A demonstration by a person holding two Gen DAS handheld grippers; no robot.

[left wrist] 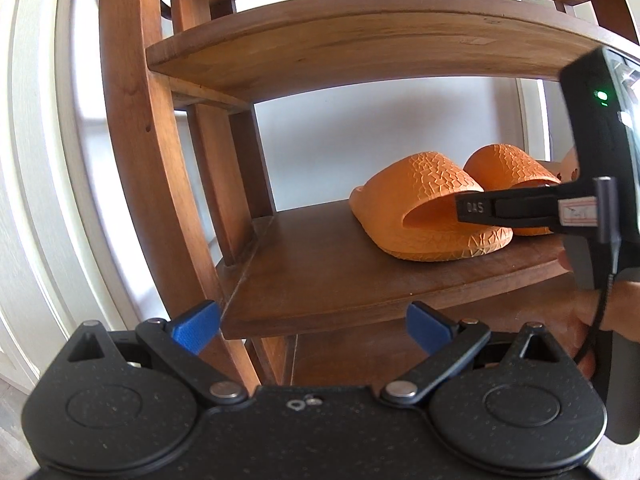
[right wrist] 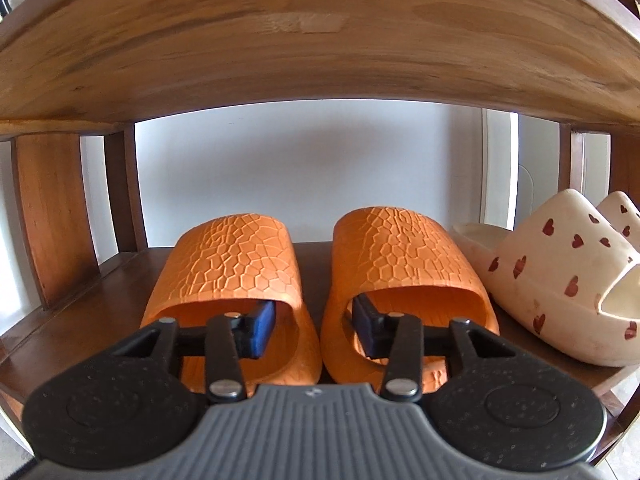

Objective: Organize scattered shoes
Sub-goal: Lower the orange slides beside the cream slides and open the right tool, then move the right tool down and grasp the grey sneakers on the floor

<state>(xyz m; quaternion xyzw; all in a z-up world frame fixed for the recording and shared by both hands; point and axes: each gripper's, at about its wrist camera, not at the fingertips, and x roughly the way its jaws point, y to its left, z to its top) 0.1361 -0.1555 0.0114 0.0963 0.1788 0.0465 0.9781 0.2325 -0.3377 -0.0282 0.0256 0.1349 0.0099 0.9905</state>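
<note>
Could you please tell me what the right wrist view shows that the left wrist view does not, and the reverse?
Only the right wrist view shows the cream heart-print slippers beside the orange pair, and each finger of the right gripper reaching into a different orange slipper. Only the left wrist view shows the open, empty left gripper, the rack's upper shelves and the hand. Both share the orange slippers on the wooden shelf.

Shelf board [left wrist: 320, 272] bare at left — orange slippers [right wrist: 312, 280] and heart slippers [right wrist: 560, 280] fill the rest.
</note>
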